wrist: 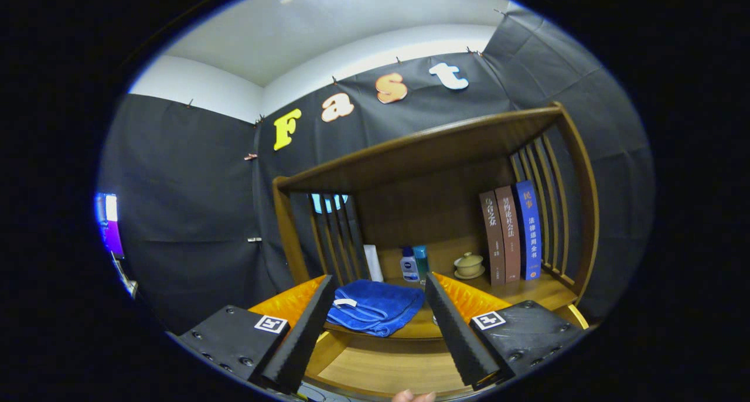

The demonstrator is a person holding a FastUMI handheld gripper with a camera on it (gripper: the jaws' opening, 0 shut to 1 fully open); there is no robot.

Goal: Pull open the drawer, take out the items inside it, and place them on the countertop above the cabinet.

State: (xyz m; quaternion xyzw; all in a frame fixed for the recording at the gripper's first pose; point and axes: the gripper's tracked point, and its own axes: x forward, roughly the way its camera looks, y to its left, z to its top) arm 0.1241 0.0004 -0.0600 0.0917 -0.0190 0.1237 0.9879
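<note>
The gripper hung with fingers spread apart (holding nothing) before a folded blue towel lying on the wooden countertop.

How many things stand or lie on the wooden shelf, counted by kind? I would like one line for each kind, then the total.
Books: 3
Bottles or tubes: 3
Lidded cup on saucer: 1
Blue towel: 1
Total: 8
The gripper is open, with the towel between its fingers.
</note>
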